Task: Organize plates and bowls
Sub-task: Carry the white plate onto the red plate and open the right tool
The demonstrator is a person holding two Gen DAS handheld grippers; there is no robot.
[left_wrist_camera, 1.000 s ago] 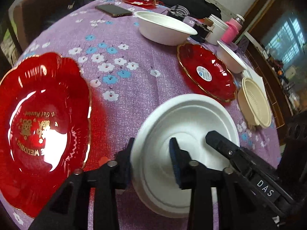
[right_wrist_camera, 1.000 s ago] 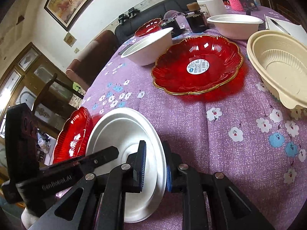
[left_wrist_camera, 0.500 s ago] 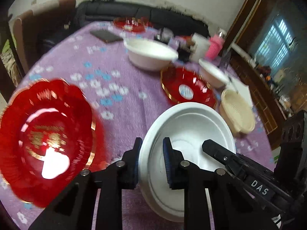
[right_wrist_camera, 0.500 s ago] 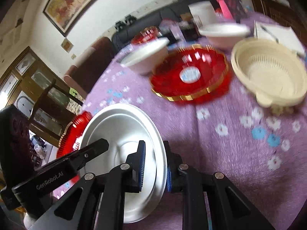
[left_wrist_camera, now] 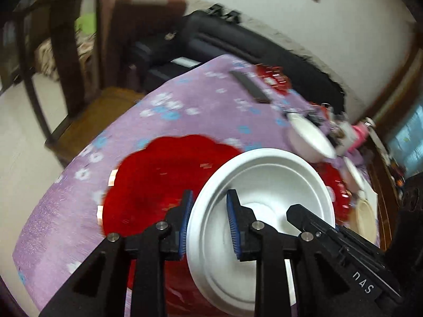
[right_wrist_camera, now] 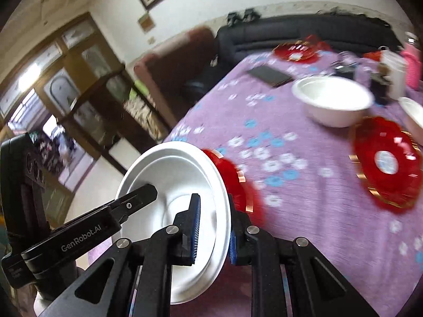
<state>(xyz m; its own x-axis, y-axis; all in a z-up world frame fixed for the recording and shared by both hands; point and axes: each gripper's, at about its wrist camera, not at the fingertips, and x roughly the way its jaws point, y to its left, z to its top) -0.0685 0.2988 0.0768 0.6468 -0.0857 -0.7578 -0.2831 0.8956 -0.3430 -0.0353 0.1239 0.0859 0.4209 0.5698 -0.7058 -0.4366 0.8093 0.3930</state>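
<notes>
white plate (left_wrist_camera: 264,185) clamped at opposite rims by left gripper (left_wrist_camera: 208,224) and right gripper (right_wrist_camera: 214,227), carried level above red plate (left_wrist_camera: 158,185)

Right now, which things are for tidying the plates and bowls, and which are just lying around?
For the job: white plate held in both tongs, red plates, white bowl.
Lying about: black phone, pink bottle, white cup.

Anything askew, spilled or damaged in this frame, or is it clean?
Nothing spilled or broken that the blurred views show. The white plate is held off the table, tilted, with the left gripper and right gripper each clamped on its rim, above a red plate.
</notes>
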